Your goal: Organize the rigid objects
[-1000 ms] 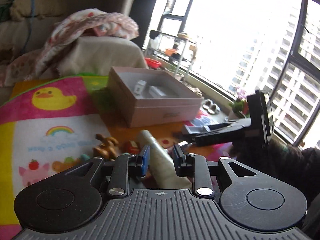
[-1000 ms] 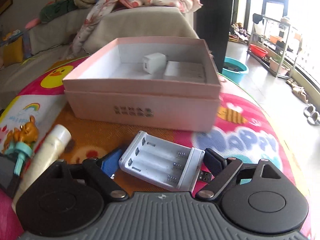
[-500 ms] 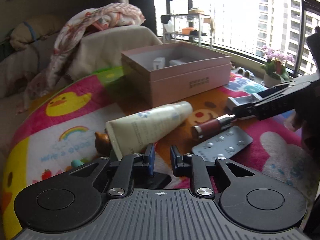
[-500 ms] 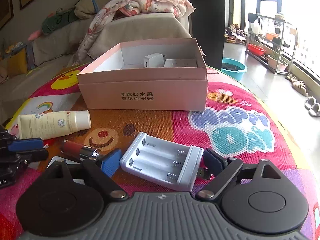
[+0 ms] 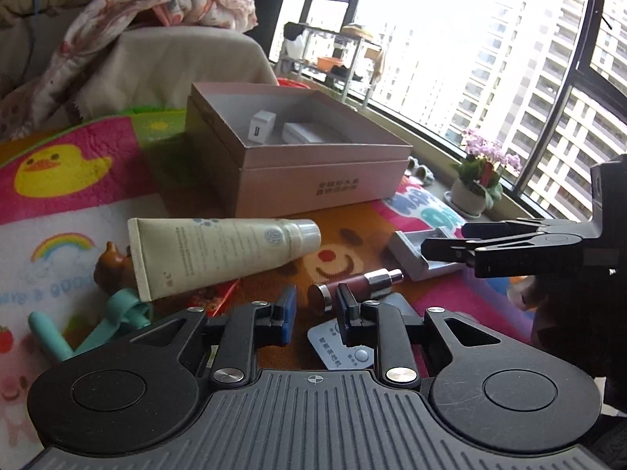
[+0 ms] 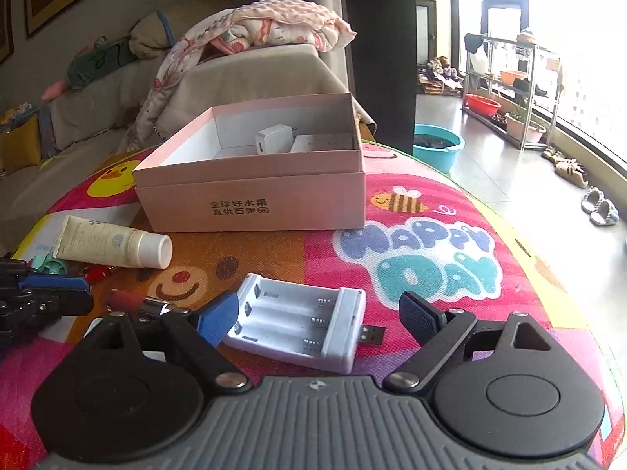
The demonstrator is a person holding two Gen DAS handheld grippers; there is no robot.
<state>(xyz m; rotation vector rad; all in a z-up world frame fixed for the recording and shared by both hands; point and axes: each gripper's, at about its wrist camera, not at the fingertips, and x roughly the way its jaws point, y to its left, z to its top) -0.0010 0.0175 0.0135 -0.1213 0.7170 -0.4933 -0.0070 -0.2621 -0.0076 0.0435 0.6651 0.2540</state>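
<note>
A pink box (image 6: pixel 250 192) (image 5: pixel 313 164) stands on the colourful mat and holds a white charger plug (image 6: pixel 270 141) and a white flat item. A white battery charger (image 6: pixel 298 325) lies between the open fingers of my right gripper (image 6: pixel 319 315), untouched by the pads. My left gripper (image 5: pixel 315 309) is open and empty, hovering just before a dark red lipstick (image 5: pixel 352 288) and over a pill blister pack (image 5: pixel 345 348). A cream tube (image 5: pixel 219 254) (image 6: pixel 113 243) lies to the left. The right gripper shows at the right of the left wrist view (image 5: pixel 446 241).
A brown toy figure (image 5: pixel 111 266) and a teal toy (image 5: pixel 98 325) lie at the mat's left. A sofa with a blanket (image 6: pixel 258 35) stands behind. A teal basin (image 6: pixel 437 149) and a shelf rack (image 6: pixel 509 90) stand on the floor to the right, by the window.
My left gripper has opened wider and swung right, so the lipstick and blister pack now sit in front of it. My right gripper has pulled back slightly and opened wider around the battery charger.
</note>
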